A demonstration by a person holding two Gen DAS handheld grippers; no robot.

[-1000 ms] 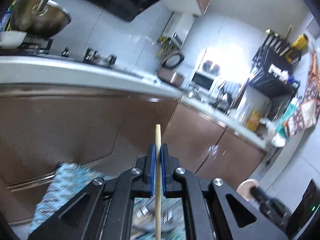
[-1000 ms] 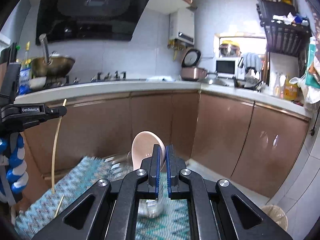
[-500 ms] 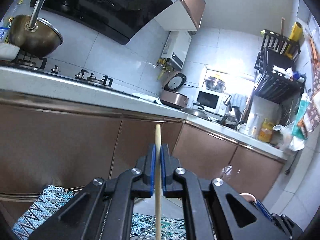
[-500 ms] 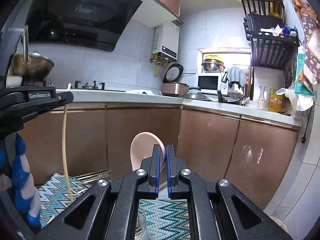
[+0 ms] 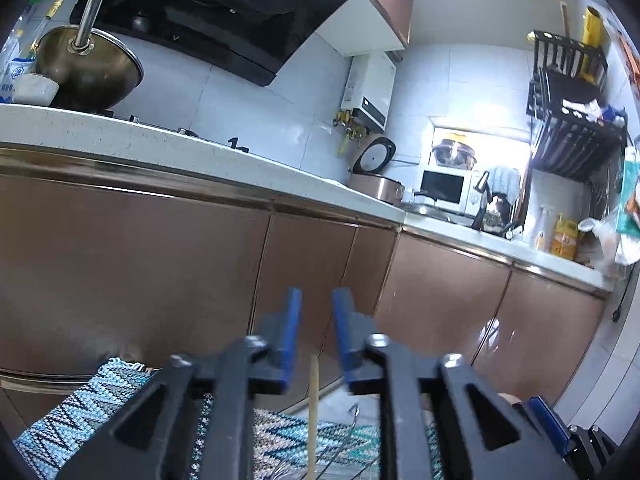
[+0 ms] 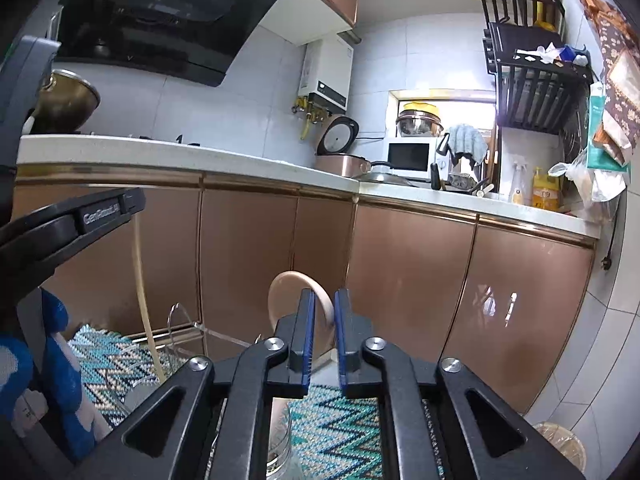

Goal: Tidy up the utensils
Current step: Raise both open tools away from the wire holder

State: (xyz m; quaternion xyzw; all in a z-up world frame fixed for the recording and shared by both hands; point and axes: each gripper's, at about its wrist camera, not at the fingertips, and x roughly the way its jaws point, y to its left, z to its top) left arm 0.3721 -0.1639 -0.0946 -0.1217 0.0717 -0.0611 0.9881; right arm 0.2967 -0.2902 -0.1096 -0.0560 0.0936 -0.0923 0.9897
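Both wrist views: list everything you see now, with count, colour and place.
chopstick: one, pale wood, upright between the left jaws, untouched
spoon: one, pinkish, between the right jaws
glass jar: one, clear, under the spoon
wire rack: one, metal, over the mat
mat: one, teal zigzag, below both grippers
wok: one, brass, left on the counter
microwave: one, white, far end of the counter
cabinets: several, brown, under the counter
left gripper: one, black with blue pads, open, jaws have just been opening
right gripper: one, same colours, narrow gap, jaws have just been opening
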